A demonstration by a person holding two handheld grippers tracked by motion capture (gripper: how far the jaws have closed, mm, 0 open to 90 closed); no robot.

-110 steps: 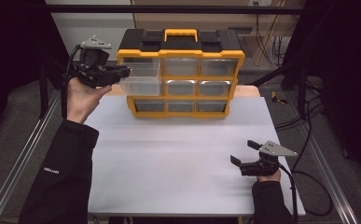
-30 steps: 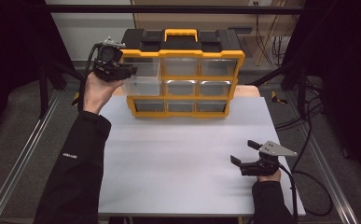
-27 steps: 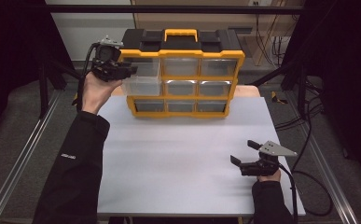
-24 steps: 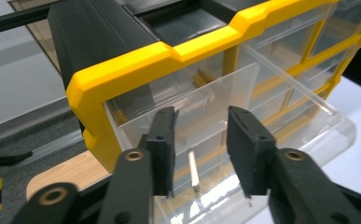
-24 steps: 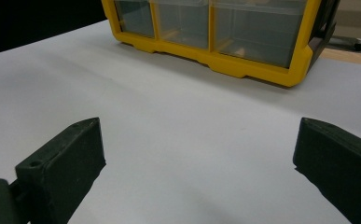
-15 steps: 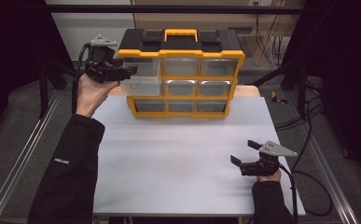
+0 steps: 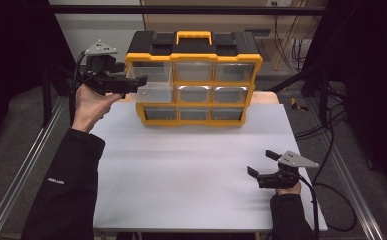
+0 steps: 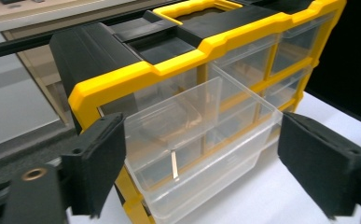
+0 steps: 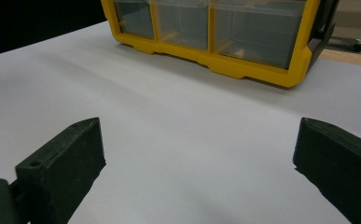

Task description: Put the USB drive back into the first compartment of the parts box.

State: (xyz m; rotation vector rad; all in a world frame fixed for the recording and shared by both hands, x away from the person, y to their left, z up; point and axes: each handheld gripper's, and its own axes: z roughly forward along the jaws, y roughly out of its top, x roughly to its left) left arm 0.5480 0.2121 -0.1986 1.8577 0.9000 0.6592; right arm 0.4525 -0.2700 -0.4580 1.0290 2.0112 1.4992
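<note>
A yellow and black organizer (image 7: 193, 50) with clear drawers stands at the back of the white table (image 7: 191, 170). A clear drawer (image 7: 156, 93) in its left column sticks out of the frame. My left gripper (image 7: 133, 86) hovers at that drawer's front corner. Its jaws have just been opening. In the left gripper view the drawer (image 8: 192, 121) lies between the wide-apart jaws of the left gripper (image 8: 201, 158), and the pads do not touch it. My right gripper (image 7: 260, 162) rests open near the table's front right, with nothing between its jaws (image 9: 199, 158).
The other drawers of the organizer (image 9: 225, 58) sit pushed in. Metal rails run along both sides of the table. Cables lie on the floor to the right. A broad bare stretch of table lies between the organizer and my right gripper.
My left gripper has opened its jaws off the drawer and drawn back a little to the left. The drawer stays pulled out. The right gripper has not moved.
</note>
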